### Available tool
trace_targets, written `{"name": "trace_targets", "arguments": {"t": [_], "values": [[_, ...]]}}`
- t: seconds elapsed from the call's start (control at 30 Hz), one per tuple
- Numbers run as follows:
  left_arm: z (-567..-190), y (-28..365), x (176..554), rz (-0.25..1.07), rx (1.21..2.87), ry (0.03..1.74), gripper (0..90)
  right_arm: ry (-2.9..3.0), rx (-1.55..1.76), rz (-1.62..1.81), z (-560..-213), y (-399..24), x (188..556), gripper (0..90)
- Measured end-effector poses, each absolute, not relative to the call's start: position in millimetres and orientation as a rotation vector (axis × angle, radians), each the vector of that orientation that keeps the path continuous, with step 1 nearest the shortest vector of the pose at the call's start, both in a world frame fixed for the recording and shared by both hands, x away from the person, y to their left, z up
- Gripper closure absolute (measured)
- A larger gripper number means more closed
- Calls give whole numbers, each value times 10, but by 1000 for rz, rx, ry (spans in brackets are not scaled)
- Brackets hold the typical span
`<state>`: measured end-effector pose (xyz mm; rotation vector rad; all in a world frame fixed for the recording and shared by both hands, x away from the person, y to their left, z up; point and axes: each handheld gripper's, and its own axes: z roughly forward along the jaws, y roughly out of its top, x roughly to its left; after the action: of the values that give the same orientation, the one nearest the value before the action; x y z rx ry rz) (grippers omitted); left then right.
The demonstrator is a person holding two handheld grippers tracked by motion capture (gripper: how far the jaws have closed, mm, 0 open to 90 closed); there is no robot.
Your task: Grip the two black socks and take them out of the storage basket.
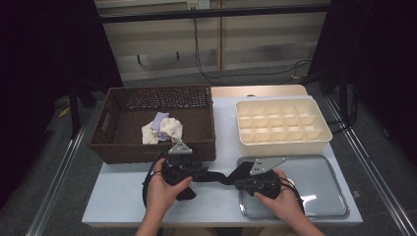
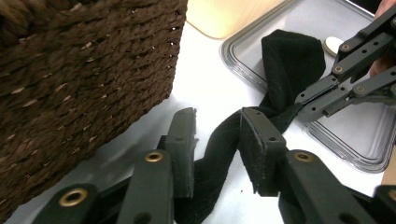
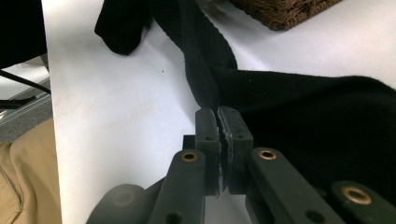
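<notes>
A black sock (image 1: 212,178) lies stretched across the white table between my two grippers. My right gripper (image 3: 217,126) is shut on one end of the sock (image 3: 303,107), its pads pinching the fabric over the corner of the metal tray (image 1: 319,169). From the left gripper view that right gripper (image 2: 303,109) clamps the sock (image 2: 289,56) at the tray rim. My left gripper (image 2: 217,135) stands open astride the sock's narrow band, with a gap at one pad. In the high view the left gripper (image 1: 199,173) sits just in front of the basket.
A brown wicker basket (image 1: 110,142) at the left holds crumpled pale cloths (image 1: 162,129). A cream box with several compartments (image 1: 280,143) stands at the back right, behind the tray. The table's front edge runs close under the person's hands.
</notes>
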<state>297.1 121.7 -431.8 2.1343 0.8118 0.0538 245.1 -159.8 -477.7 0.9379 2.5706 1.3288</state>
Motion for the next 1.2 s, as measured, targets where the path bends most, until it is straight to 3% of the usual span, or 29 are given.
{"name": "trace_targets", "arguments": {"t": [0.07,0.3,0.43,0.8,1.2], "values": [[-4323,1203,2970,53,2136,809,601,2564,937,1334,-4771,-1604,2457,868],[-4311,1190,2984,45,2116,818,575,2569,932,1325,-4759,-1628,2445,868],[-4406,1151,2972,13,2156,822,609,2569,934,1326,-4767,-1646,2441,862],[-4623,1059,2914,-2,2258,804,626,2530,917,1356,-4665,-1711,2442,732],[-4633,1180,2965,12,2235,845,592,2366,1076,1364,-4556,-2068,2727,670]]}}
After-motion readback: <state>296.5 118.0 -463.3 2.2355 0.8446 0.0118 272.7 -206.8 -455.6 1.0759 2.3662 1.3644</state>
